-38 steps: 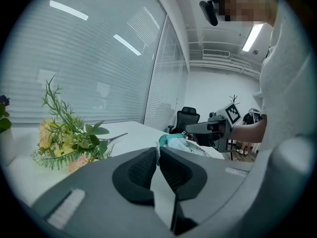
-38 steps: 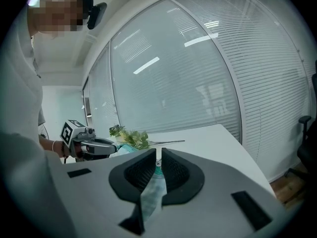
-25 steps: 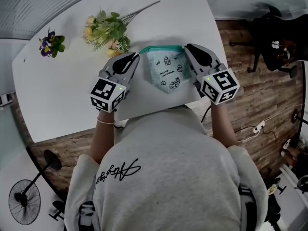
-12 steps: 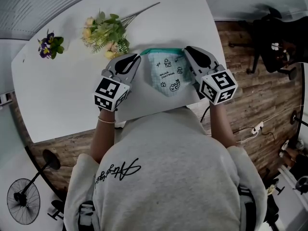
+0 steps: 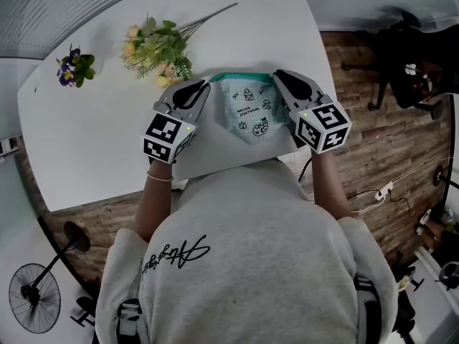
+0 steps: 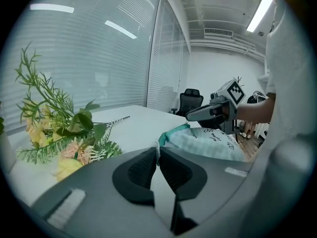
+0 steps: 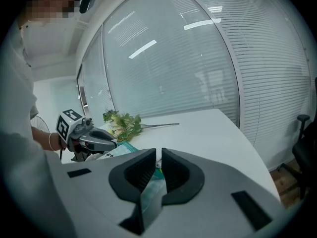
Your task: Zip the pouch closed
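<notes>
Pouch: a pale pouch (image 5: 249, 112) printed with small drawings and edged with a teal zip strip along the top. It is stretched between the two grippers over the near part of the counter, in front of the person's chest.
Left gripper: the left gripper (image 6: 157, 151) is closed on the pouch's left top corner, with a sliver of the teal and white edge pinched between its pads.
Right gripper: the right gripper (image 7: 159, 156) is closed on the opposite top corner, with teal fabric between its jaws.
Counter: a white counter (image 5: 93, 124) with a smooth top and rounded corners.
Flowers: a spray of yellow and pink flowers (image 5: 159, 47) with green leaves lies just beyond the pouch. A small purple bloom (image 5: 74, 64) lies well apart, near the counter's left edge.
Floor: brown wooden planks (image 5: 391, 145). A white power strip (image 5: 385, 189) and its cable lie to the right.
Room: a glass wall with slatted blinds (image 6: 94, 58) stands behind the counter. A black office chair (image 6: 190, 99) stands at the far end. A standing fan (image 5: 32, 301) is on the floor at lower left.
</notes>
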`<state>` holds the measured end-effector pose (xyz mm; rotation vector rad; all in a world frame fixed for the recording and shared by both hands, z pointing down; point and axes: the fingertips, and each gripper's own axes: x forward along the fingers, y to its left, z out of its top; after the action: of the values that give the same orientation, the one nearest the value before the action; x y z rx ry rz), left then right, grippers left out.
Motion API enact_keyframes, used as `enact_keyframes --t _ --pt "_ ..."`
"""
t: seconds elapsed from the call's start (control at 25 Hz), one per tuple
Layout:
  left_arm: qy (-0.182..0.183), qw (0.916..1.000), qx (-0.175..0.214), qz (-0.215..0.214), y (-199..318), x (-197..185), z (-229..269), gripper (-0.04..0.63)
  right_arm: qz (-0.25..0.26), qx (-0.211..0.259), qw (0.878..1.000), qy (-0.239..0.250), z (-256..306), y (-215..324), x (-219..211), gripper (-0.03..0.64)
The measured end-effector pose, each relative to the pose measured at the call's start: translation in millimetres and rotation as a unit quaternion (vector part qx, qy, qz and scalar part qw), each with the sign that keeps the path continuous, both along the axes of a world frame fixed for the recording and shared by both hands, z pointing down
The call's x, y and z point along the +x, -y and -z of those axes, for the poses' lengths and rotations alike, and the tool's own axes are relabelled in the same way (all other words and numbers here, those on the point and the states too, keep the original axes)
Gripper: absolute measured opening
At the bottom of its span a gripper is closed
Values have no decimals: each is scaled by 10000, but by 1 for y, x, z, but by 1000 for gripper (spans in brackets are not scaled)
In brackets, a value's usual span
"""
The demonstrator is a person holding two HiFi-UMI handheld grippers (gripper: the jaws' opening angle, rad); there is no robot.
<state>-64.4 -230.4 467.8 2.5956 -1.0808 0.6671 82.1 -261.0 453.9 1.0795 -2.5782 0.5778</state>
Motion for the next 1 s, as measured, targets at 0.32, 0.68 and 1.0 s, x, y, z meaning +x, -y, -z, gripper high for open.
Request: enact_keyframes --t 0.32,0.68,1.0 --pt "121 9999 -52 -20 -1 3 -3 23 5 -92 10000 -8 -5 -1 2 37" --pt "229 9997 -128 -27 0 3 -9 25 8 -181 9998 -39 -10 0 2 37" --pt "354 9992 -172 -49 0 5 -12 25 -31 -260 9997 6 -13 2 5 38"
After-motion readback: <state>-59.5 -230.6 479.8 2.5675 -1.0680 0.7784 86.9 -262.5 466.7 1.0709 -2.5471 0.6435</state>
